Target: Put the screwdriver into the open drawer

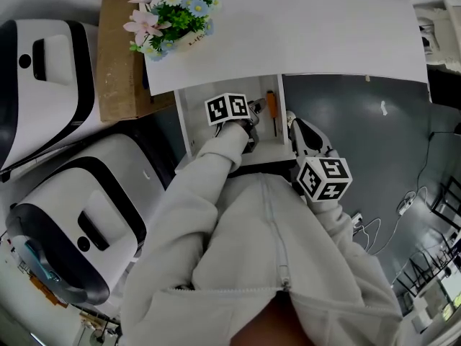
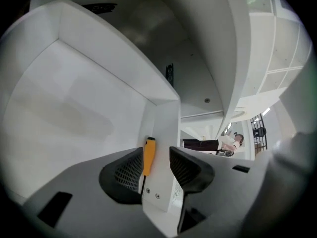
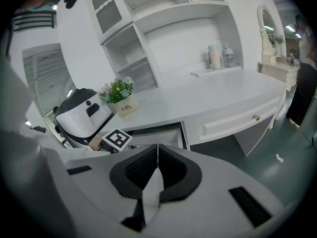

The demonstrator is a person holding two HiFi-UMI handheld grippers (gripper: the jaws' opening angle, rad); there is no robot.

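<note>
Left gripper (image 2: 157,157) near screwdriver (image 2: 148,155) (shaft half-hidden)

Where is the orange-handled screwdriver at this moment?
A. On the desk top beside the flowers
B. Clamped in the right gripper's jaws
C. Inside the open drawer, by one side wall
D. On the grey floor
C: the head view shows the screwdriver inside the drawer, along its right wall, and the left gripper has its jaws apart, not pressing on it.

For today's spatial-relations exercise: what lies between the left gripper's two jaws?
The screwdriver and a white drawer wall stand between the left gripper's open jaws, as the left gripper view shows.
</note>
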